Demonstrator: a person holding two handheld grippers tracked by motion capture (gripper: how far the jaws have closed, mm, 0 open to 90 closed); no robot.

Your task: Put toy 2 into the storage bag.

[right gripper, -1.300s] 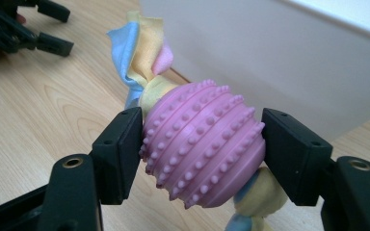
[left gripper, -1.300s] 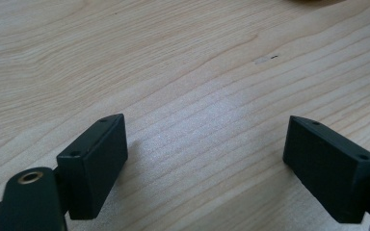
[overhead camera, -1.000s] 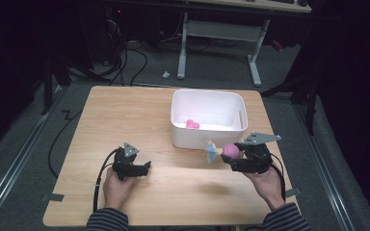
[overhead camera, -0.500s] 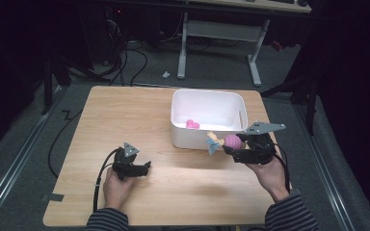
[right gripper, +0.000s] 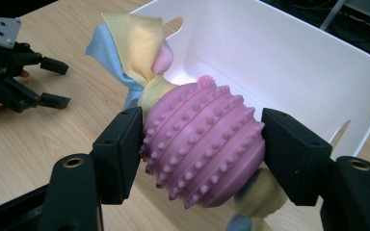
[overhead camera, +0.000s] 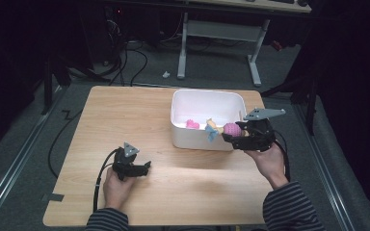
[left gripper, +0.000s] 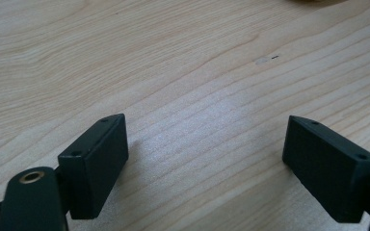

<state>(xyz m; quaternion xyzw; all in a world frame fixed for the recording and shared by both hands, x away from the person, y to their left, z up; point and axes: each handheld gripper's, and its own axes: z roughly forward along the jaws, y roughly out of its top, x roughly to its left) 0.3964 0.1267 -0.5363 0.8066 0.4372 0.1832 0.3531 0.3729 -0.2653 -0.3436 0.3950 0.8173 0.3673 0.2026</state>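
Beside white bin (overhead camera: 207, 139), pink toy (right gripper: 202, 139) lengthwise toward it.

Pale wooden table (overhead camera: 173, 192) with visible grain and a matt, smooth finish. White bin (right gripper: 289, 53) of smooth, faintly glossy plastic. Pink ball (right gripper: 204, 139) of soft-looking rubbery material, ribbed and studded with small nubs, tied with yellow and blue cloth strips (right gripper: 125, 48); matt black plastic jaws with screw holes.
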